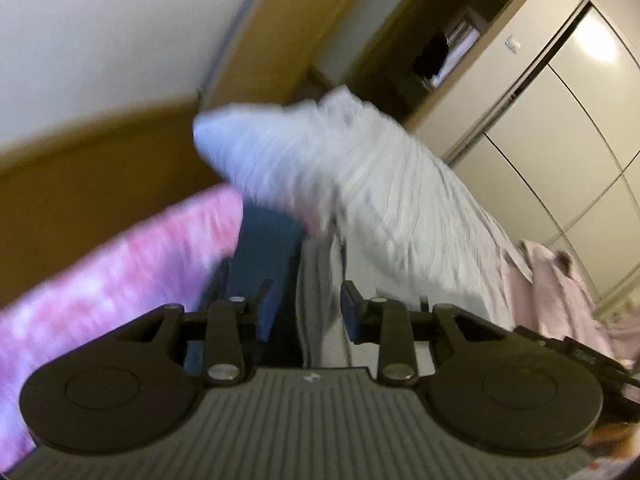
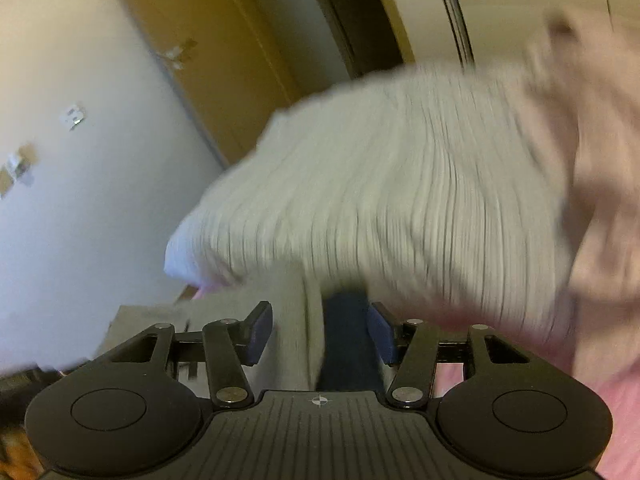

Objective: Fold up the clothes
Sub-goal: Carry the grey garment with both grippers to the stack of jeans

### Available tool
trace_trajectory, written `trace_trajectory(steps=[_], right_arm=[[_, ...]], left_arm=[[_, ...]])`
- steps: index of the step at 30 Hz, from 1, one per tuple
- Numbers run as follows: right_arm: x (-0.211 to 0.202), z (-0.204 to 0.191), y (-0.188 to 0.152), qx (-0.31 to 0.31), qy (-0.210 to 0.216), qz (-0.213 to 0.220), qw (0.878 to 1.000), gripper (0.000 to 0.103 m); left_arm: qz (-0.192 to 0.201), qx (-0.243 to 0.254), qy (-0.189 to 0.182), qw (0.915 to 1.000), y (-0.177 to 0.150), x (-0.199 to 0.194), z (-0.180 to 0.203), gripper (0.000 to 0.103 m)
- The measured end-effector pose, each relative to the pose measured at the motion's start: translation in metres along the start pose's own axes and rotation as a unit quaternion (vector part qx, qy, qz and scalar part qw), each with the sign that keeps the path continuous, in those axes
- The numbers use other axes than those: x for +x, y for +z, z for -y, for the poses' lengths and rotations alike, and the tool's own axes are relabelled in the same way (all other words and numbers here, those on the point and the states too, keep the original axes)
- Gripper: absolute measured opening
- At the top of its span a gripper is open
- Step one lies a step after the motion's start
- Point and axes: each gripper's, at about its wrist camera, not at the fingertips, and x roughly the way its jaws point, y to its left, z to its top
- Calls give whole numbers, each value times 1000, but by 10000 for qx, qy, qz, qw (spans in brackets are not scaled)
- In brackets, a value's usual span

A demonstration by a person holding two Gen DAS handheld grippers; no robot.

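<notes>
Left gripper (image 1: 308, 314) jaws apart with grey cloth (image 1: 320, 300) hanging between, pads not pressing, right gripper (image 2: 320, 334) jaws wide around same grey cloth (image 2: 296, 320), white ribbed garment (image 2: 380, 184) blurred at frame centre, pink tie-dye garment (image 1: 120, 272) lower left.

I can read no words, brands or numbers anywhere. The only sign is a small round crosshair mark on the ribbed body of my right gripper (image 2: 319, 336); a small pale mark sits at the same place on my left gripper (image 1: 308, 312), too blurred to make out.
</notes>
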Motion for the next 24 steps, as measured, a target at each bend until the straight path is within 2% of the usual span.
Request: trace_trajectory(steps=[1,4,6,7,8,9,10,14,16,18,19,20,24], right_arm=[[-2,-7,1,-255,24,135,9996,47],[5,-34,-7,-1117,65,285,9933,26],[22,-42,-18,-1467,-115,281,9887,18],[32,-41,-24,-1549,-256,226,9873,16],[40,-40,-30,-1582,-334,138,9868,16],[49,-35,-36,-1591,-370,96,9865,16],[53,-30,-40,-1544,-376,97,9873,16],[50,-15,-30,-1125,-210,-68,9934,18],[30,-17,-22,-1089,-249,94,9937,18],[-3,-20,-23,-1069,-74,351,9936,18],[-19,-22,-26,-1081,9,396,9934,18],[-38,-26,-32,-1056,49,393,9936,18],[-78,-27,-68,-894,119,217,9957,18]], left_arm=[[117,131,-55,9998,3,-2,10,28],[267,526,-108,9982,6,6,42,28],[164,420,-23,9990,2,23,50,28],[55,285,57,9996,-2,35,47,29],[-27,242,188,9995,-5,45,42,19],[-70,265,270,9993,-9,52,36,14],[-51,306,327,9990,-12,57,30,3],[-25,-311,7,9995,-13,56,1,3],[24,-169,83,9998,-15,41,7,3],[46,287,266,9992,-19,19,20,18],[129,568,351,9977,-25,0,28,30],[220,752,347,9963,-29,-16,36,35],[325,1503,408,9873,-63,-71,61,36]])
